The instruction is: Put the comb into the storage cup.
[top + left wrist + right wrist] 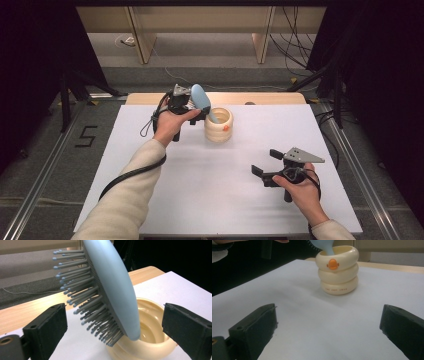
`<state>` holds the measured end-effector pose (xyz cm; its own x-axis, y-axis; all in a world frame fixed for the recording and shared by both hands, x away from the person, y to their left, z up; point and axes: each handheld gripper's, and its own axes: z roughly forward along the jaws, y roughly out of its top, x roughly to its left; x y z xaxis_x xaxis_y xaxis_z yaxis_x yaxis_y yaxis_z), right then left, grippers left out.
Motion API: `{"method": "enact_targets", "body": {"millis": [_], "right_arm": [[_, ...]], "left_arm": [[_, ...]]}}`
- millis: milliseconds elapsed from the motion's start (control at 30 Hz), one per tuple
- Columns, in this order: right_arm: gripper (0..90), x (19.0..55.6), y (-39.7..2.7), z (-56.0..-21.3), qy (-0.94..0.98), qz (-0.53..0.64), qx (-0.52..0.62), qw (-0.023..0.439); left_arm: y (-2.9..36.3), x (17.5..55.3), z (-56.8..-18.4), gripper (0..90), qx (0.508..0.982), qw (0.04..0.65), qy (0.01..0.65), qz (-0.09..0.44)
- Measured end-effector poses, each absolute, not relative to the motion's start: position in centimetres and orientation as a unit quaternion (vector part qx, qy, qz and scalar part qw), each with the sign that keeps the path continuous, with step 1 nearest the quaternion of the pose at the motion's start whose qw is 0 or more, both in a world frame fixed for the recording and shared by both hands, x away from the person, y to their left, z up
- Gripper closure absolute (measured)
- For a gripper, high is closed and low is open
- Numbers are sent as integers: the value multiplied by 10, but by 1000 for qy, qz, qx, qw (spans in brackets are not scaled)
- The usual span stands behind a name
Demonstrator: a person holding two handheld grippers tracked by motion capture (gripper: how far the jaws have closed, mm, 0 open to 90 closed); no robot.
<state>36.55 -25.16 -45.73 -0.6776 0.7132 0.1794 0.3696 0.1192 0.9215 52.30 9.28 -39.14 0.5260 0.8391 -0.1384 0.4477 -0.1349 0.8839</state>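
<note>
A light blue hairbrush point(199, 97) stands tilted with its handle down inside a cream ringed cup point(218, 127) at the far middle of the white board. The cup point(338, 272) bears an orange duck mark. My left gripper point(199, 105) is level with the brush head point(112, 285), with its jaws on either side of it. They are open, with a gap to the grey bristles on one side and to the smooth back on the other. The cup's rim point(150, 345) is just below. My right gripper point(264, 161) rests near the front right, open and empty point(328, 327), facing the cup.
The white board point(225, 190) covers most of a wooden table whose far edge point(270, 98) shows behind the cup. Metal rails run along both sides on the floor, a "5" mark point(86, 136) lies at the left, and stands and cables crowd the far corners.
</note>
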Motion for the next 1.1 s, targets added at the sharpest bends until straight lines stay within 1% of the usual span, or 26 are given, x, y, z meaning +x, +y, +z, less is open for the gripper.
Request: {"method": "enact_targets", "body": {"millis": [233, 1100], "right_arm": [[20, 365, -252, -456, 731, 552, 370, 156], [19, 365, -252, -455, 730, 551, 371, 161]], "left_arm": [[100, 513, -391, 35, 731, 484, 434, 208], [138, 459, -410, 27, 733, 493, 419, 212]]}}
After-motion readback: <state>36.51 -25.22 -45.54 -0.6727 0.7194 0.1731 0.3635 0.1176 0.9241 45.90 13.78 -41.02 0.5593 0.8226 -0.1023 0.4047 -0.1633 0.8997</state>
